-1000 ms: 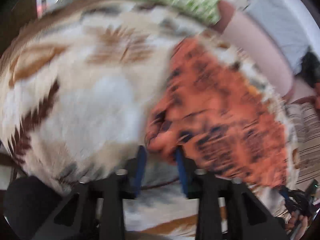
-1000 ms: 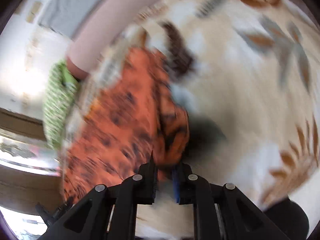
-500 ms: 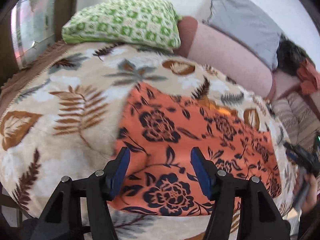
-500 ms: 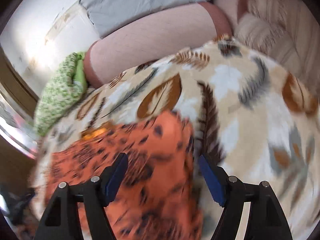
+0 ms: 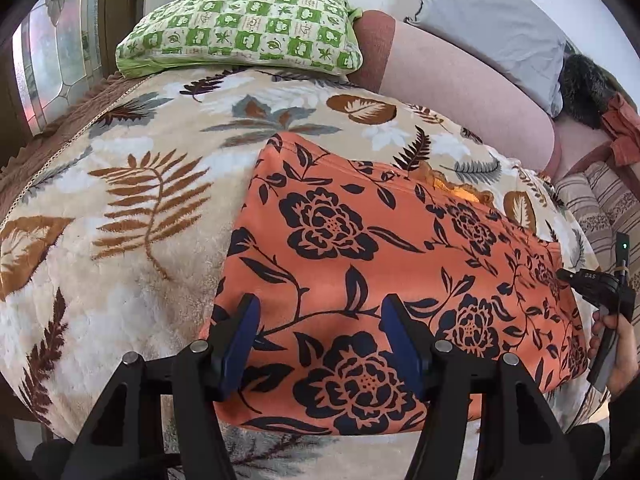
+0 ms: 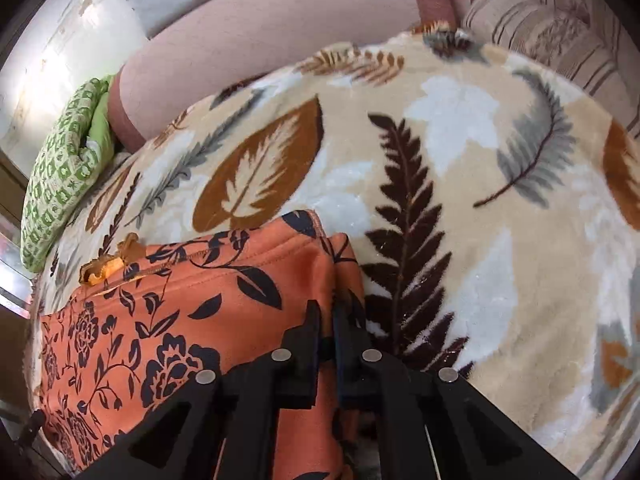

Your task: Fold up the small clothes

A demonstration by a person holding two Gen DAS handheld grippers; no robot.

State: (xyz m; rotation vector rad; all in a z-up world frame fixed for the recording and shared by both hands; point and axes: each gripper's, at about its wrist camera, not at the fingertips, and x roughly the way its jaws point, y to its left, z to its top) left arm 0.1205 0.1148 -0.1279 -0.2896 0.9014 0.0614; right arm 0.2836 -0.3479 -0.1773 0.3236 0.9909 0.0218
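Note:
An orange garment [image 5: 360, 240] with dark flower print lies flat on a leaf-patterned blanket [image 5: 140, 200]. My left gripper [image 5: 316, 320] hovers over the garment's near left part. It is open, its blue pads apart and off the cloth. In the right wrist view the garment [image 6: 200, 300] fills the lower left. My right gripper [image 6: 327, 316] is shut, its fingers pinched on the garment's folded right edge. The left wrist view shows the right gripper [image 5: 592, 284] at the garment's far right side, held by a hand [image 5: 616, 360].
A green checked pillow [image 5: 240, 28] lies at the blanket's far edge, beside a pink bolster [image 5: 460, 80] and a grey pillow [image 5: 500, 12]. A striped cushion [image 6: 560, 32] sits to the right. A window [image 5: 52, 60] stands at the left. Bare blanket [image 6: 480, 200] spreads right of the garment.
The left gripper let go of the bunched cloth and opened, and the garment now lies spread flat. The right gripper opened wide, then shut on the garment's right edge.

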